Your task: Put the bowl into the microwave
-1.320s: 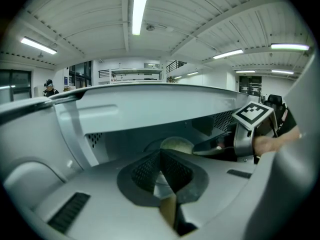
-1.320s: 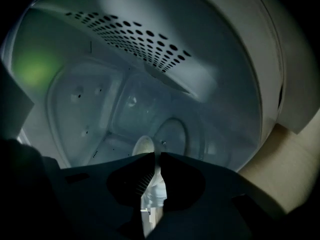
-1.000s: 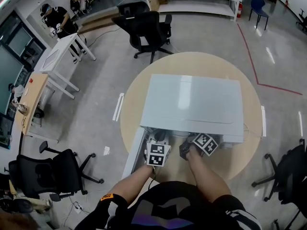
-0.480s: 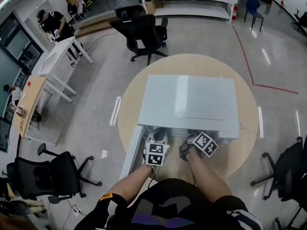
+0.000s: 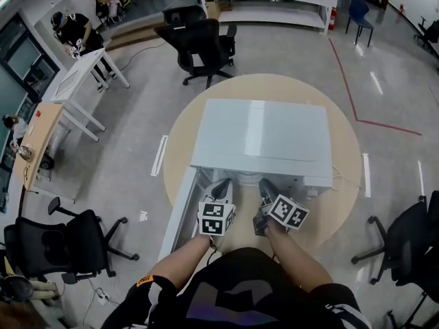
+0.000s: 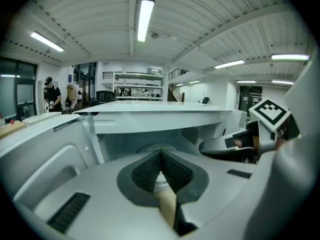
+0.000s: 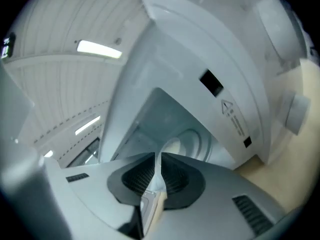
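Note:
A white microwave (image 5: 260, 139) stands on a round wooden table (image 5: 343, 184), its door (image 5: 180, 211) swung open to the left. In the right gripper view a pale round bowl (image 7: 172, 146) rests on the turntable ring inside the cavity. The left gripper view shows only a pale curved edge (image 6: 152, 146) there, mostly hidden by the jaws. My left gripper (image 5: 223, 184) and right gripper (image 5: 264, 184) hang side by side just in front of the opening. The left gripper's (image 6: 160, 154) jaws meet at the tips with nothing held. The right gripper's (image 7: 160, 156) jaws also meet, empty.
The microwave's control panel (image 7: 235, 119) is right of the opening. The open door limits room on the left. Black office chairs (image 5: 199, 40) (image 5: 62, 242) (image 5: 405, 245) ring the table. White desks (image 5: 75, 74) and a standing person (image 5: 68, 26) are far left.
Both grippers have drawn back out of the microwave opening toward my body. The view has shifted slightly so the microwave sits higher in frame.

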Action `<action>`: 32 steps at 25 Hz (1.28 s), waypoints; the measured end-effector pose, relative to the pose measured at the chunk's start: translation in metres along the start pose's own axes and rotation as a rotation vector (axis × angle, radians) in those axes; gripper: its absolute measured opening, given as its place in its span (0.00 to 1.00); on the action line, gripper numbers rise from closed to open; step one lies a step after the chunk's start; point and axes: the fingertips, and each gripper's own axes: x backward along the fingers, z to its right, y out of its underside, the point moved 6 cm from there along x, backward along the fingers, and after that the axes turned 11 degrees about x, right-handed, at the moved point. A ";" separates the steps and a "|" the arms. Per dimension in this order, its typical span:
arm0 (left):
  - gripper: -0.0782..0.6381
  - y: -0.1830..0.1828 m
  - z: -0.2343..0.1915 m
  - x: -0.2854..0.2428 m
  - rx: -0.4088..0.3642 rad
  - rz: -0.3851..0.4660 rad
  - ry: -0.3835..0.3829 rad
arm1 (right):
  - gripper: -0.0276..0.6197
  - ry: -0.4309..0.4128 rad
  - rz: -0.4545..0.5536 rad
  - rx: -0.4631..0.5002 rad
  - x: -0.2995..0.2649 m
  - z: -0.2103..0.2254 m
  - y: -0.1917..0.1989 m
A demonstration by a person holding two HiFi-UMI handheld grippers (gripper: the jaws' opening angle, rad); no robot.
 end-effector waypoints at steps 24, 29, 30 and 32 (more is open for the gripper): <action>0.17 0.046 0.101 0.100 0.079 0.059 -0.097 | 0.12 -0.180 -0.018 0.678 0.122 -0.043 -0.001; 0.17 0.047 0.102 0.104 0.074 0.066 -0.118 | 0.12 -0.192 -0.001 0.674 0.123 -0.042 -0.006; 0.17 0.046 0.102 0.105 0.072 0.070 -0.119 | 0.12 -0.194 0.004 0.676 0.123 -0.043 -0.008; 0.17 0.044 0.103 0.105 0.067 0.078 -0.116 | 0.12 -0.201 0.011 0.698 0.125 -0.046 -0.009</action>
